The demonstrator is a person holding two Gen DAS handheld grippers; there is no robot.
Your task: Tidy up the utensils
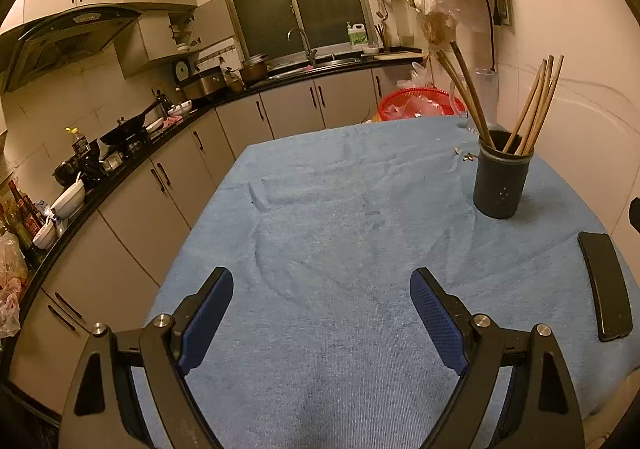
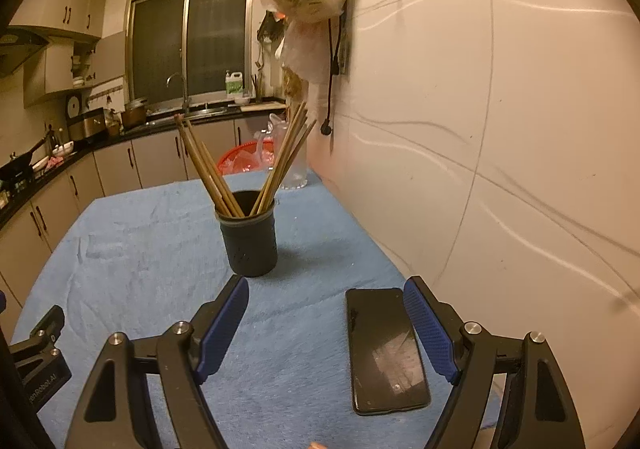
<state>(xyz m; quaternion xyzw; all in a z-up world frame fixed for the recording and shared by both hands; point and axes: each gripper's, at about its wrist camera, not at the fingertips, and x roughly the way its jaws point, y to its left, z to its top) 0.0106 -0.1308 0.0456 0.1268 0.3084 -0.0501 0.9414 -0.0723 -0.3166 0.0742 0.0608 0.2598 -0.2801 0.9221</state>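
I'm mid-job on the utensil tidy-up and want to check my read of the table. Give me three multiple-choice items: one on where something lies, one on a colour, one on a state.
1. Where does the phone lie relative to the holder?
A. Nearer the cameras, on the wall side
B. Behind it, by the window
C. Inside it

2. What colour is the cloth covering the table?
A. Red
B. Blue
C. White

3. How do the right tongs stand?
A. Shut on a chopstick
B. Shut on the phone
C. Open, holding nothing

Answers:
1. A: the phone lies flat on the cloth in front of the dark holder, toward the wall.
2. B: both views show blue towel-like fabric.
3. C: the blue pads stand wide apart with only cloth and the phone's edge between them; the chopsticks stay in the holder.
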